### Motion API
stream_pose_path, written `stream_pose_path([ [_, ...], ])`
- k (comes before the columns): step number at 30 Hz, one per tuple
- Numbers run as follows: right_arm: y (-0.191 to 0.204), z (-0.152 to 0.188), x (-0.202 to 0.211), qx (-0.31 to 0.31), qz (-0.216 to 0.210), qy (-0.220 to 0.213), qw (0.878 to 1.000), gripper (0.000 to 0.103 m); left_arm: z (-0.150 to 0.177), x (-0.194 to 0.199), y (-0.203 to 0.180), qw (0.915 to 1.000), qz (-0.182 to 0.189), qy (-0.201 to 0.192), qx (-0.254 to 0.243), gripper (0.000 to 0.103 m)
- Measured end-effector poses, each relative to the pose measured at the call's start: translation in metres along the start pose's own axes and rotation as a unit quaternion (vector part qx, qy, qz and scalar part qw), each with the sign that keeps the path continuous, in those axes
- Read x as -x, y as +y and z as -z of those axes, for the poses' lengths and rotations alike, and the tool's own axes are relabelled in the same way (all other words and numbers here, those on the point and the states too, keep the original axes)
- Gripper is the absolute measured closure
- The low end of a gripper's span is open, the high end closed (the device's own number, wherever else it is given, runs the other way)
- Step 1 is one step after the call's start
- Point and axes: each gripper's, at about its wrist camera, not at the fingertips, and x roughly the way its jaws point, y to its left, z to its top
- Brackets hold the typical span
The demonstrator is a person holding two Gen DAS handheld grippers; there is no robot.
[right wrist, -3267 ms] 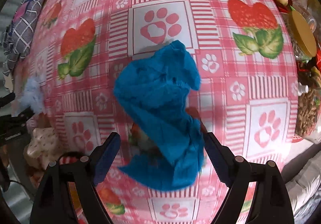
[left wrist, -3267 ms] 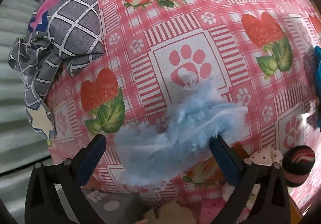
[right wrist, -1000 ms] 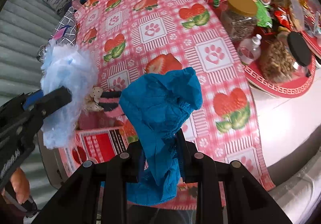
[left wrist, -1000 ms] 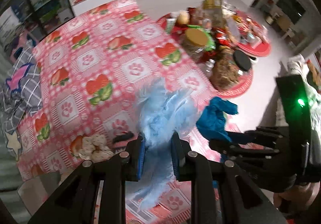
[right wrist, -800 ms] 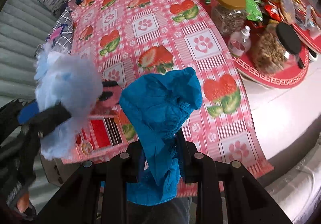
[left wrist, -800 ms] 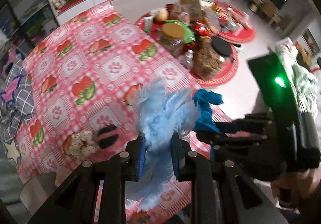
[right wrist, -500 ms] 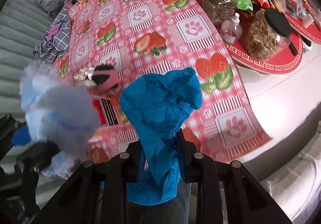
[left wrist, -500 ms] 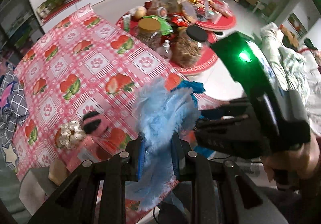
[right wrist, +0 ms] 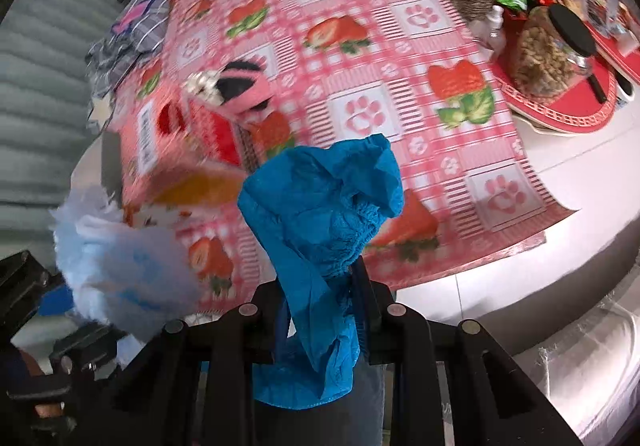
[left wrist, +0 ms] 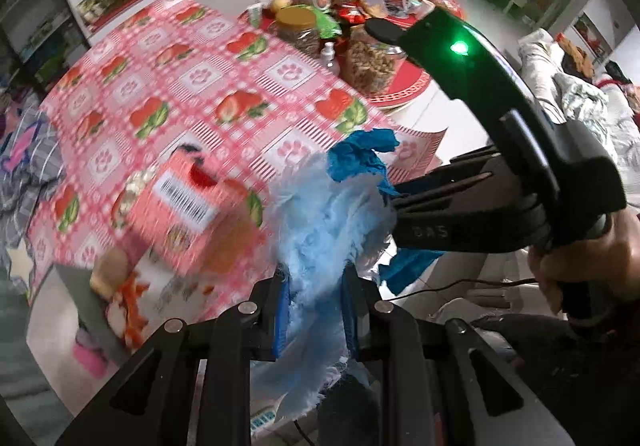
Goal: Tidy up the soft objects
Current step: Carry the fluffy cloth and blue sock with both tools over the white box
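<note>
My left gripper (left wrist: 314,300) is shut on a fluffy light blue cloth (left wrist: 320,222) and holds it high above the table's near edge. My right gripper (right wrist: 322,300) is shut on a crumpled dark blue cloth (right wrist: 324,206), also lifted off the table. The two grippers are close together; the dark blue cloth (left wrist: 360,160) shows beside the light one in the left wrist view, and the light blue cloth (right wrist: 120,266) shows at lower left in the right wrist view. A pink cardboard box (left wrist: 180,214) sits at the near table edge, with a pink and black sock roll (right wrist: 242,88) behind it.
The table has a pink strawberry and paw-print cloth (right wrist: 360,26). A red tray (right wrist: 560,102) with jars and snacks stands at the far right. A grey checked garment (left wrist: 28,170) lies at the left edge. A white-dotted soft item (right wrist: 202,82) lies by the sock roll.
Both grippers closed on their cloths, lifted them off the table and pulled back and up. In the last second they rose further and drew nearer each other; the pink box came into view.
</note>
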Motion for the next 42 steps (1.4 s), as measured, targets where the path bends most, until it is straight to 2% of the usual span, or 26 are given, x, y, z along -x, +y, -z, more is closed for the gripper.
stream_pose_path([
  [5,0.029,0.013,-0.010,0.044,-0.005,0.016,0.999,0.075,0.026,0.012,0.027,0.9979,-0.021,-0.013,0.060,0.078],
  [10,0.058,0.020,-0.018,0.091,-0.009,0.027,0.995,0.075,0.050,0.021,0.057,0.9920,-0.045,-0.019,0.116,0.078],
  [22,0.134,0.024,-0.025,0.207,-0.014,0.051,0.977,0.075,0.102,0.043,0.114,0.9670,-0.077,-0.040,0.240,0.078],
  [28,0.179,0.023,-0.026,0.262,-0.017,0.057,0.963,0.075,0.128,0.059,0.148,0.9450,-0.102,-0.059,0.305,0.078],
  [31,0.200,0.019,-0.029,0.285,-0.020,0.063,0.956,0.075,0.146,0.068,0.164,0.9306,-0.120,-0.066,0.339,0.078],
  [38,0.255,0.011,-0.037,0.342,-0.028,0.075,0.936,0.075,0.192,0.083,0.197,0.8908,-0.156,-0.072,0.421,0.078],
  [42,0.287,0.009,-0.043,0.370,-0.034,0.080,0.925,0.075,0.210,0.085,0.210,0.8748,-0.166,-0.069,0.450,0.078],
])
